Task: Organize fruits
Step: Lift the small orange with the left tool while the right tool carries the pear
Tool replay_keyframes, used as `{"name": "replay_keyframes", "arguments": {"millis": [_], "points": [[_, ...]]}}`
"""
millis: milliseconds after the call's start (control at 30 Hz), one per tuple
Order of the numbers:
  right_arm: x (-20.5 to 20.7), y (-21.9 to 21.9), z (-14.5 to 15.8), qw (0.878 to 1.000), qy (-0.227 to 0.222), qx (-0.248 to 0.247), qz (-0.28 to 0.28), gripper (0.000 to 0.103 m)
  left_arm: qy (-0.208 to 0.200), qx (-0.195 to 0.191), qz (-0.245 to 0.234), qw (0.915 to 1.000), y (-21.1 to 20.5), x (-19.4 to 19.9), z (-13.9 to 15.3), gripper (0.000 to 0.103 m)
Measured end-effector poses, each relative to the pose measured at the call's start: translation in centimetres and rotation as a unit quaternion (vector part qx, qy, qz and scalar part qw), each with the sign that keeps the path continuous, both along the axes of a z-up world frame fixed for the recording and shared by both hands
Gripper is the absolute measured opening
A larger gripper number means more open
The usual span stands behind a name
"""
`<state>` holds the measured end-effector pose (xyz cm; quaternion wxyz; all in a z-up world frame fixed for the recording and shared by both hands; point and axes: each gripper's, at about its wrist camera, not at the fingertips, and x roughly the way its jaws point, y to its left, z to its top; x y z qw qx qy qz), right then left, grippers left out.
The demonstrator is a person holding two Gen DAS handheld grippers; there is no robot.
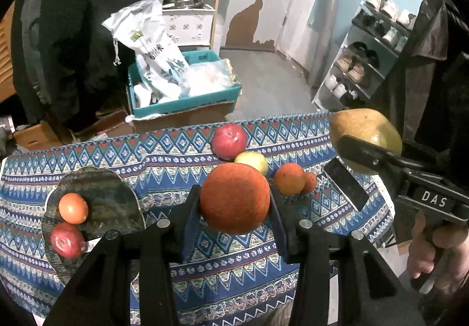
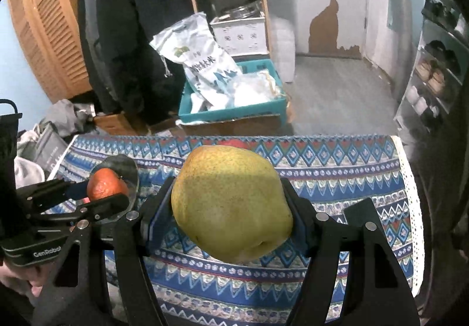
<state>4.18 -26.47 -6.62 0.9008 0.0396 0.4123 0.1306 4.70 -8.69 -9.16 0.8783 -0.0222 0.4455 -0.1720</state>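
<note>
the left hand-held gripper (image 1: pixel 234 203) pinches a large orange (image 1: pixel 235 198) between its fingers, held above the patterned cloth on the desk (image 1: pixel 164 156). the right hand-held gripper (image 2: pixel 231 208) pinches a yellow-green pear (image 2: pixel 231 204), also lifted over the cloth. on the left, a dark plate (image 1: pixel 117 197) carries a small orange (image 1: pixel 73 208) and a red apple (image 1: pixel 67 240). toward the far edge lie another red apple (image 1: pixel 229 141), a yellow fruit (image 1: pixel 252 161) touching it, and two small oranges (image 1: pixel 289 178) just right.
</note>
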Motion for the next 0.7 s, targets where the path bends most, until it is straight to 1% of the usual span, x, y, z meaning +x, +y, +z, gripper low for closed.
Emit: {"name": "replay_keyframes", "arguments": {"millis": [167,700], "points": [[0.4,1.4,0.5,1.000,-0.002,0.002,0.012,0.069,-0.007,-0.006,0.014,0.9999,1.5,-0.1,0.6,0.045],[3.2,8.5,-0.1,0.998,0.012,0.008,0.066,0.069,0.000,-0.013,0.070,0.9975,7.4,-0.1,-0.2,0.045]]}}
